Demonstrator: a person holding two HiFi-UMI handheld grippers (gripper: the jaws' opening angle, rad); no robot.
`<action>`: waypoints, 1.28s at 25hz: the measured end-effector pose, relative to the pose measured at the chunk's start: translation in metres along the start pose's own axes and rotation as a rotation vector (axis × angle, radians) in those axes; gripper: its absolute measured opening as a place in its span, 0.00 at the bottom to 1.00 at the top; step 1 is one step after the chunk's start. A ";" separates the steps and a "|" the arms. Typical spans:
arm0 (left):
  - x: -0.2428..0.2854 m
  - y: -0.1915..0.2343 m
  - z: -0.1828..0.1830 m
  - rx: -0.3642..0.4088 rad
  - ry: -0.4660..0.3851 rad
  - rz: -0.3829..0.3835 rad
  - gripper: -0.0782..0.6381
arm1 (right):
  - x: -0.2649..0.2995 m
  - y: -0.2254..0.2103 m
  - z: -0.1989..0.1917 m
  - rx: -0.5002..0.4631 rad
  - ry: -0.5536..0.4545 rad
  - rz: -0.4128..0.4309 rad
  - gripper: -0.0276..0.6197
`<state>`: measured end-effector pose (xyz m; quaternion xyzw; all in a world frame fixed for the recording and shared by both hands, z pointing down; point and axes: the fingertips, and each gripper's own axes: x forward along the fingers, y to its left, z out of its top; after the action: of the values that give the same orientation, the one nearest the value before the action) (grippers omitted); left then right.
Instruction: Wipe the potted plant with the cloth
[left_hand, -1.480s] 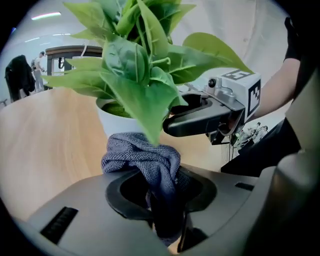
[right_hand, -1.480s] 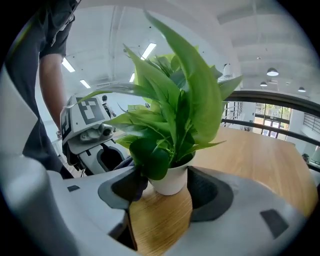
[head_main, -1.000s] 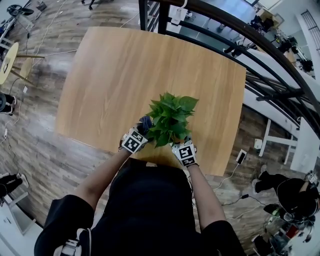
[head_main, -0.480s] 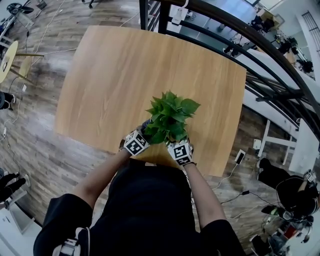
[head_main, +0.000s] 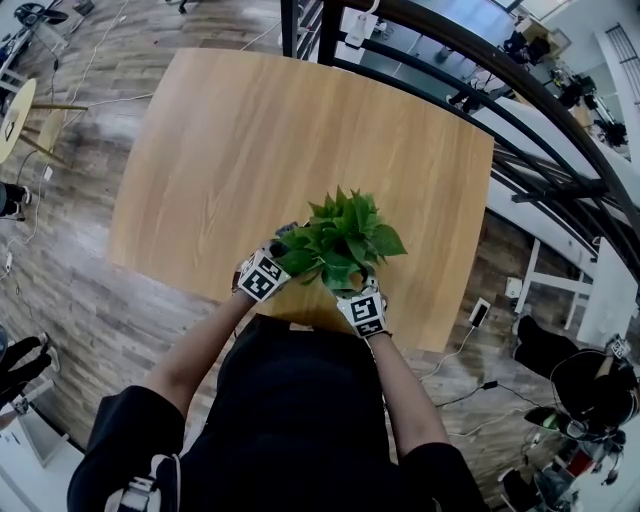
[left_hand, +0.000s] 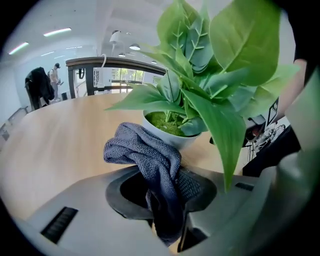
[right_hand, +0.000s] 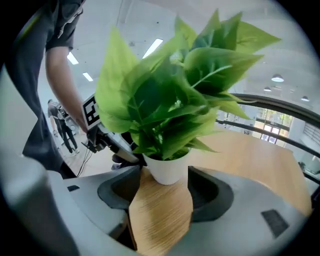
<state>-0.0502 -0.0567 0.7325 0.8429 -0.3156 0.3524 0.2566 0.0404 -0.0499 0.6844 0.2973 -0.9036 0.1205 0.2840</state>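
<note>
A green leafy plant (head_main: 342, 243) in a white pot (right_hand: 167, 170) stands near the front edge of the wooden table (head_main: 250, 150). My right gripper (right_hand: 166, 172) has a jaw pressed against each side of the pot's base, under the leaves (right_hand: 165, 95). On the plant's left, my left gripper (left_hand: 165, 187) is shut on a crumpled grey-blue cloth (left_hand: 150, 160). The cloth's free end lies against the pot's rim (left_hand: 170, 136). In the head view the leaves hide the tips of both grippers; only their marker cubes and a bit of cloth (head_main: 284, 236) show.
A dark metal railing (head_main: 480, 90) runs along the table's far right side. A wood-plank floor (head_main: 70, 280) surrounds the table, with cables and a power strip (head_main: 482, 314) at the right. A person (left_hand: 40, 86) stands in the background of the left gripper view.
The plant's leaves have swung round towards the right, and the plant sits a little nearer the table's front edge. The left gripper with the cloth has shifted slightly left.
</note>
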 end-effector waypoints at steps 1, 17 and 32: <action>-0.001 0.001 -0.001 0.000 -0.003 0.003 0.31 | 0.000 -0.006 0.002 0.016 -0.006 -0.022 0.47; 0.006 -0.039 -0.009 0.144 0.046 -0.127 0.31 | 0.015 -0.008 0.025 -0.090 -0.007 -0.012 0.47; -0.003 -0.001 0.005 0.081 -0.040 -0.013 0.31 | -0.001 0.035 0.007 -0.096 0.016 0.038 0.47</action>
<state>-0.0490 -0.0584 0.7265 0.8616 -0.3005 0.3462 0.2181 0.0169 -0.0241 0.6764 0.2651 -0.9115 0.0849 0.3028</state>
